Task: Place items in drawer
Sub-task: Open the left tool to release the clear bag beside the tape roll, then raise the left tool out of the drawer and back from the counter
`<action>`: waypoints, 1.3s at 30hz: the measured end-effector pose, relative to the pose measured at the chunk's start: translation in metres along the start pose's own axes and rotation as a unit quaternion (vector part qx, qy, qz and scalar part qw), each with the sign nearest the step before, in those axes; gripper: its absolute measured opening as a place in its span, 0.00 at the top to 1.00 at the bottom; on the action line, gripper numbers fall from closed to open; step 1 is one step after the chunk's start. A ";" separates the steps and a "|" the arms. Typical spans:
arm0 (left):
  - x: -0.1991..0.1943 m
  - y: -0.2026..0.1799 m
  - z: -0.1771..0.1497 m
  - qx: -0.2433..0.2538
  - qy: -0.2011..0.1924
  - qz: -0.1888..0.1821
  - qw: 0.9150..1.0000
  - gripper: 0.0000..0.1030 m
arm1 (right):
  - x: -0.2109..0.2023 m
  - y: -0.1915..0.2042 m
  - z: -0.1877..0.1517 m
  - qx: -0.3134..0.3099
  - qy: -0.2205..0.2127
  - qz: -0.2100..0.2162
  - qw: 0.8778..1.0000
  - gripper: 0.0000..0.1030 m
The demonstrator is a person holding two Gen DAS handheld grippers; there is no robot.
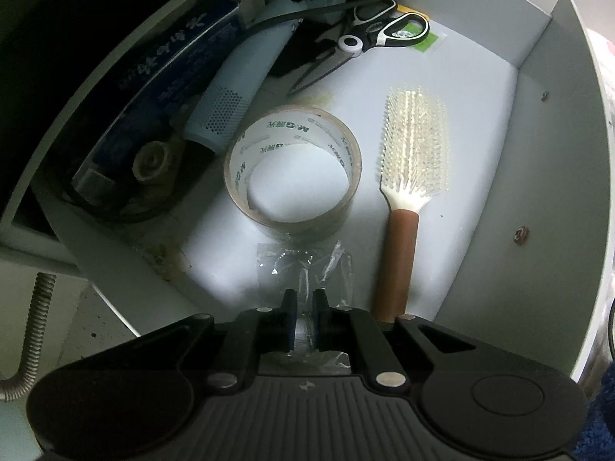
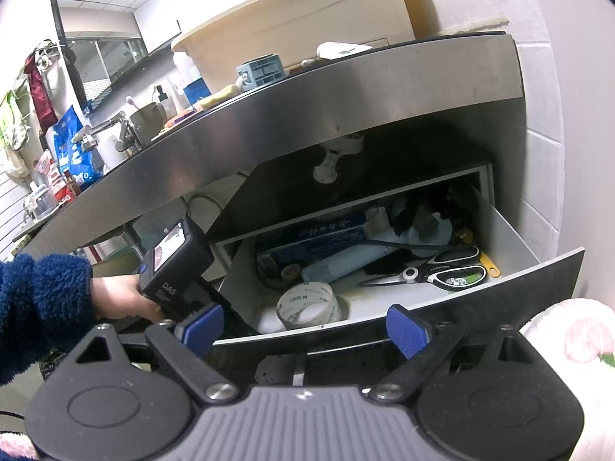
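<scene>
The left hand-held gripper (image 1: 303,299) sits at the bottom centre of its view, inside the open drawer (image 1: 538,123), its fingers clenched on a crumpled clear wrapper (image 1: 303,269) that lies on the drawer floor. Just above the wrapper stands a tape roll (image 1: 293,171), and to the right of it a hairbrush (image 1: 411,176) lies bristles up, its brown handle pointing to the lower edge. Scissors (image 1: 365,42) lie at the upper centre, with a blue box (image 1: 161,77) along the upper left.

In the right wrist view, the right hand-held gripper (image 2: 303,326) is released, its blue pads (image 2: 403,330) spread wide and holding nothing, low in the frame before the drawer front. The tape roll (image 2: 309,303) and scissors (image 2: 442,274) show inside the drawer (image 2: 511,238). At the left, a hand (image 2: 119,299) in a blue fleece sleeve (image 2: 42,307) holds the left hand-held gripper's body.
</scene>
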State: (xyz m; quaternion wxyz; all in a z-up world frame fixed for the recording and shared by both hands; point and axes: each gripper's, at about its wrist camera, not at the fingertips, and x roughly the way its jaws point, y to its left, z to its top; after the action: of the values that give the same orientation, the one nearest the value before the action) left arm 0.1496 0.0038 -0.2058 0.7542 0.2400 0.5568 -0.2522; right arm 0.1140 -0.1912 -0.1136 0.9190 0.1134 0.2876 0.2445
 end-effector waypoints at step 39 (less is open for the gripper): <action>-0.113 -0.029 -0.009 -0.075 -0.195 0.034 0.977 0.41 | 0.004 -0.002 -0.002 -0.004 0.007 -0.002 1.000 0.11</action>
State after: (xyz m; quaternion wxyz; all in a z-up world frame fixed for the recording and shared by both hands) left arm 0.0956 0.0007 -0.1019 0.8721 0.1477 0.4079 -0.2264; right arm 0.1160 -0.1907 -0.1179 0.9178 0.1070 0.2935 0.2449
